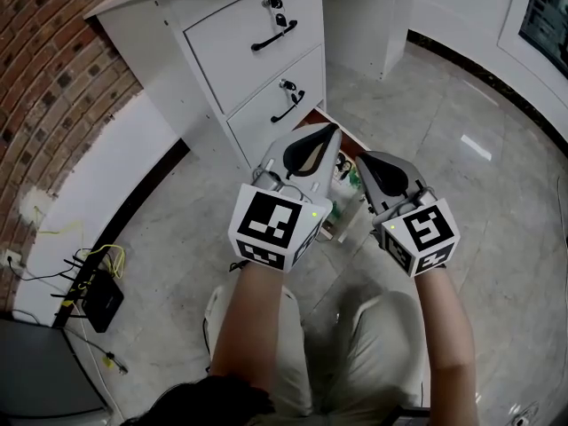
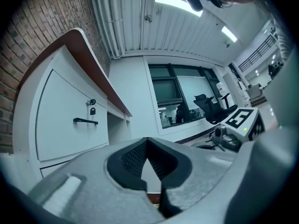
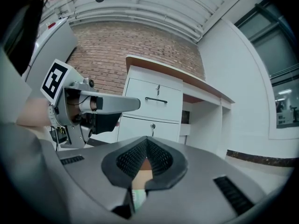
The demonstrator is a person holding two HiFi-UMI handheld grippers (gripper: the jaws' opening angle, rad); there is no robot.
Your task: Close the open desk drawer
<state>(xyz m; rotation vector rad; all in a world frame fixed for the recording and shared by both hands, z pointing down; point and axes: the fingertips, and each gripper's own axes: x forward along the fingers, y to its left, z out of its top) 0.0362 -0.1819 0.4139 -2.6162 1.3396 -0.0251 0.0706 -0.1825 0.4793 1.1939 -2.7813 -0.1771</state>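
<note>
White table (image 1: 153,50) at far left; its lowest drawer (image 1: 353,140) stands open, things inside, beneath both tools. Left tool (image 1: 332,133) and right tool (image 1: 364,161): jaws together, empty. Free floor (image 1: 461,105) at right.

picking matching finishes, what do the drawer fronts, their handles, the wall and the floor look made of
White flat drawer fronts: likely painted or laminated board, smooth, matte, no grain.
Black curved drawer handles: metal or plastic, unclear; slight sheen.
Red-brown brick wall: real or facing brick, pale mortar joints.
Pale grey floor: polished tile, glossy reflections, thin joints.
</note>
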